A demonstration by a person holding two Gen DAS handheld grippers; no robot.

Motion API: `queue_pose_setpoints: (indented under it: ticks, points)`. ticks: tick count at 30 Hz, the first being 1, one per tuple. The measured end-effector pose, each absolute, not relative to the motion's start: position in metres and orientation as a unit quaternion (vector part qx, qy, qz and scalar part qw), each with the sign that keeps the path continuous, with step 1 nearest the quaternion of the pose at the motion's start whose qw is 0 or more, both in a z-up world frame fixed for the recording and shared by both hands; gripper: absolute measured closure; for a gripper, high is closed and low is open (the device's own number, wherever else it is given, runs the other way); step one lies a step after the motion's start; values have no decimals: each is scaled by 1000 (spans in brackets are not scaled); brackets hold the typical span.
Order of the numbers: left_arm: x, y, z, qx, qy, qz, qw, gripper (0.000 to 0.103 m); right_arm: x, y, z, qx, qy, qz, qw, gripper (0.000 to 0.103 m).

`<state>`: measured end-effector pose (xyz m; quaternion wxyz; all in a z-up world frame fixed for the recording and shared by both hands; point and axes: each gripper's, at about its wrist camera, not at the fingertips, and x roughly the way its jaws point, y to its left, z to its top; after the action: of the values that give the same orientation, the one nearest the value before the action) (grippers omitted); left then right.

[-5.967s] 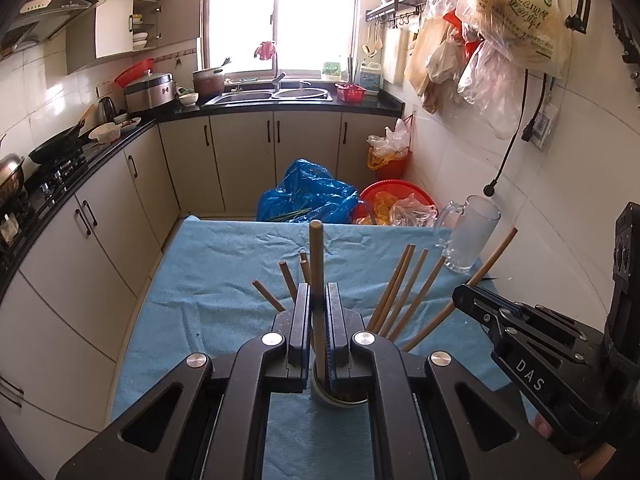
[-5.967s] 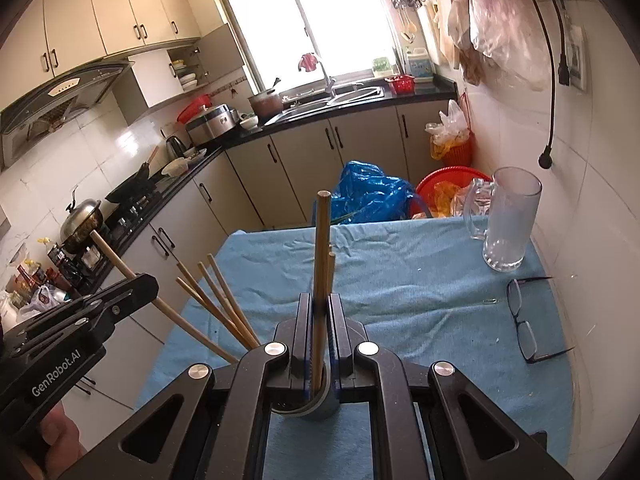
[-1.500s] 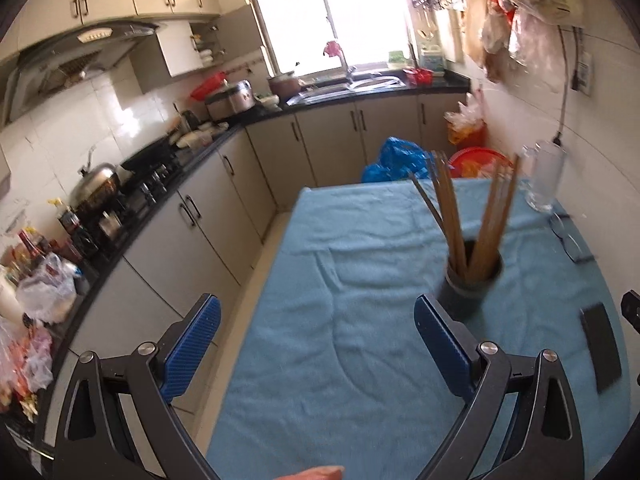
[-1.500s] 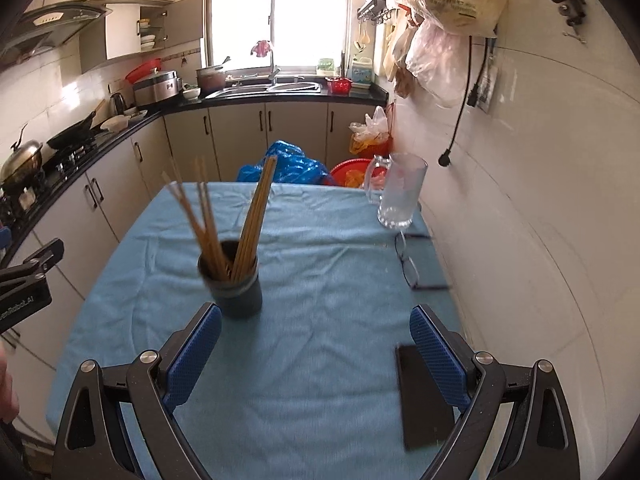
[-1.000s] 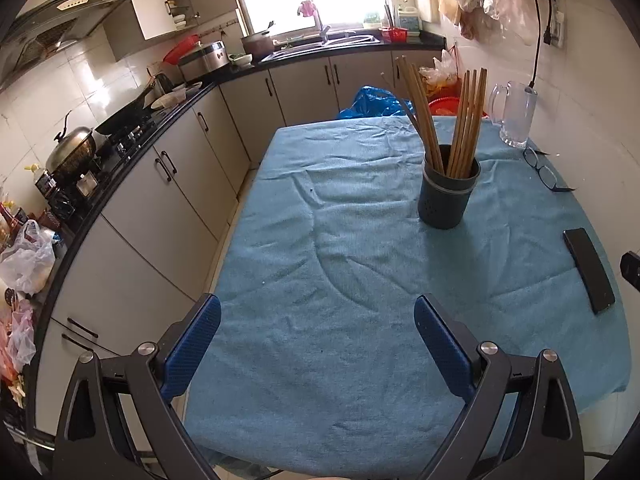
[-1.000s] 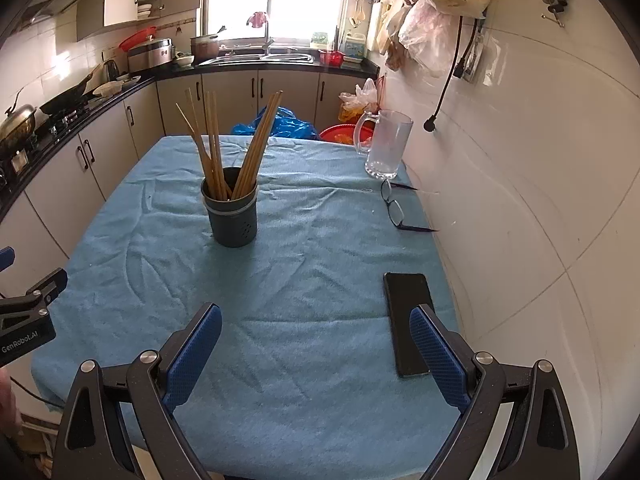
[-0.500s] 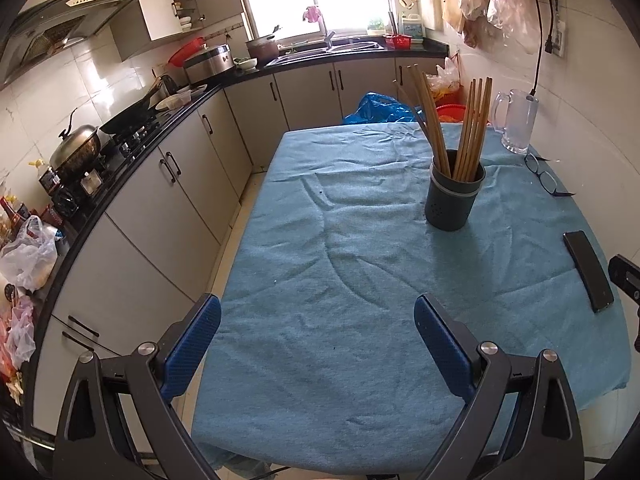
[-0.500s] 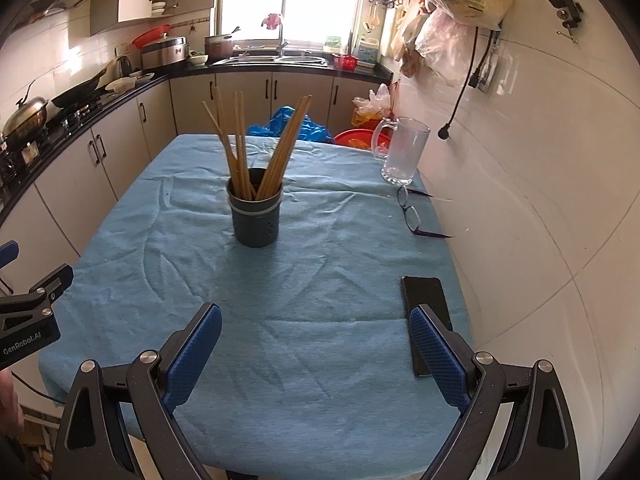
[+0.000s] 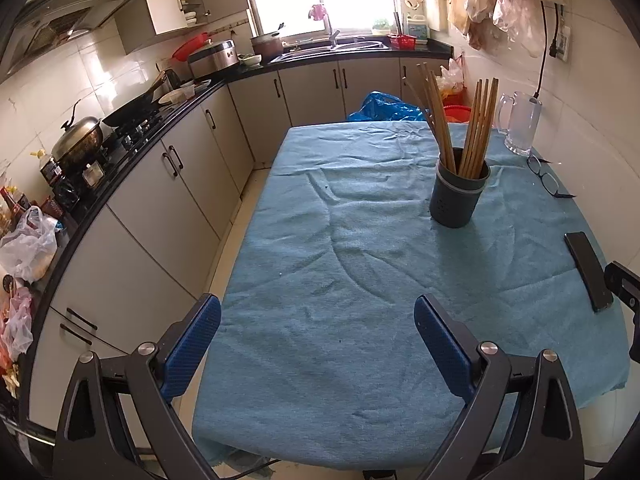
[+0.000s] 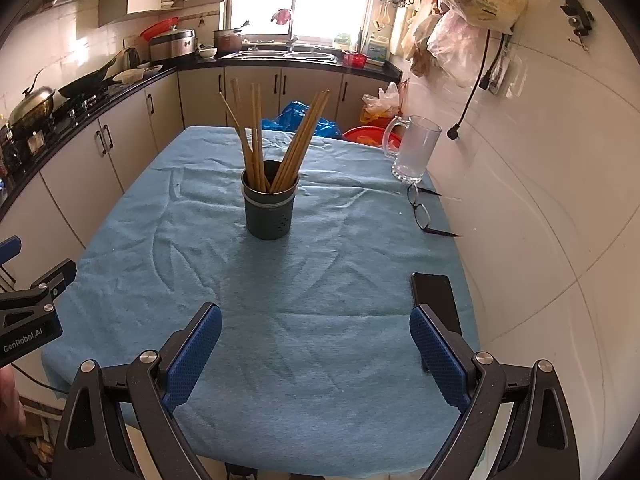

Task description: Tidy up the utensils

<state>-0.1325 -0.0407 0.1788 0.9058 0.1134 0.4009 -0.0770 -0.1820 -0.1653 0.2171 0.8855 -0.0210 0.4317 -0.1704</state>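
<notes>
A dark grey utensil holder (image 9: 457, 194) (image 10: 270, 210) stands upright on the blue tablecloth (image 9: 360, 272) (image 10: 312, 280). Several wooden chopsticks (image 9: 476, 128) (image 10: 256, 136) stand in it, fanned out. My left gripper (image 9: 318, 340) is open and empty, above the near left part of the table, well back from the holder. My right gripper (image 10: 316, 344) is open and empty, above the near edge. The left gripper's body also shows in the right wrist view (image 10: 28, 316), at the far left.
A glass mug (image 9: 520, 128) (image 10: 414, 150) stands at the far right corner, with eyeglasses (image 9: 546, 178) (image 10: 422, 210) beside it. A black phone (image 9: 588, 270) (image 10: 434, 294) lies at the right edge. The wall is close on the right, kitchen cabinets (image 9: 168, 184) on the left.
Both grippers let go of their chopsticks, which now stand in the holder, then opened wide and drew back from it. Over the last half second they barely moved.
</notes>
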Motion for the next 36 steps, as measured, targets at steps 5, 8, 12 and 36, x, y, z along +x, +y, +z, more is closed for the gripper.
queue_pose_setpoints:
  ticks: [5, 8, 12, 36]
  points:
    - [-131, -40, 179, 111, 401, -78, 906, 6, -181, -163, 217, -25, 433, -171, 885, 6]
    - [-131, -40, 178, 109, 401, -81, 906, 6, -181, -163, 217, -25, 433, -172, 885, 6]
    - [-130, -41, 178, 108, 402, -84, 905, 6, -180, -163, 216, -26, 435, -174, 883, 6]
    - [-131, -42, 175, 115, 399, -101, 904, 6, -186, -161, 215, -16, 439, -189, 878, 6]
